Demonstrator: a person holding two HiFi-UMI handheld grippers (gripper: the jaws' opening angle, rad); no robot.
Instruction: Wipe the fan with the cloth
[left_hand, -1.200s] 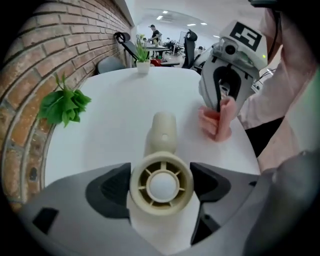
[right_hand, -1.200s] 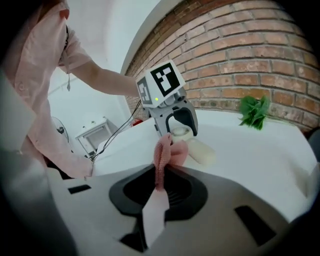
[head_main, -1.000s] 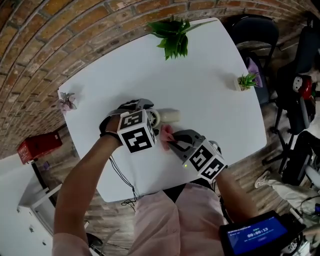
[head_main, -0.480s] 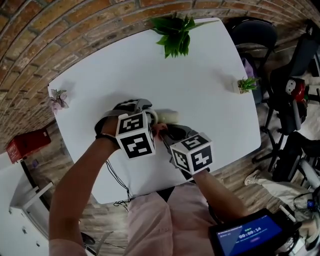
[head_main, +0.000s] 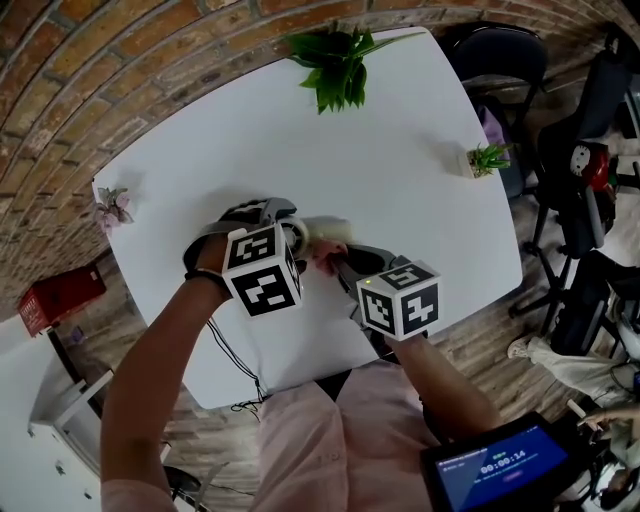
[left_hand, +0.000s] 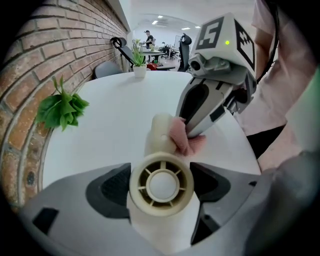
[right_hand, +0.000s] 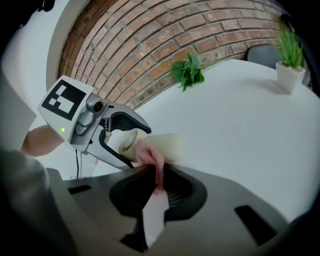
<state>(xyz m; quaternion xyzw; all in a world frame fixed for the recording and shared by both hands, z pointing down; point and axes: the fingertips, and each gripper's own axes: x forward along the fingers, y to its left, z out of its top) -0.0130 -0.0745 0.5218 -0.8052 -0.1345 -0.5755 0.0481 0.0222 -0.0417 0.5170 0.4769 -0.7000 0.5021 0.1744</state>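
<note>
The fan (left_hand: 161, 185) sits clamped by its round head in my left tool (head_main: 288, 232), just over the table (head_main: 420, 150). My right tool (right_hand: 157, 186) pinches the pink cloth (right_hand: 150, 152) against the fan's body, at its 6 o'clock side in the head view. I judge this is the wiping step; next I must slide the cloth along the body with light pressure.

Cream fan (left_hand: 161, 185), pink cloth (left_hand: 180, 138) against it

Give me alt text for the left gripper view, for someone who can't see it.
A cream fan, round grille toward the camera, is clamped in the left tongs while the right tongs press a pink cloth against its body. Behind: white table, leafy plant, brick wall.
</note>
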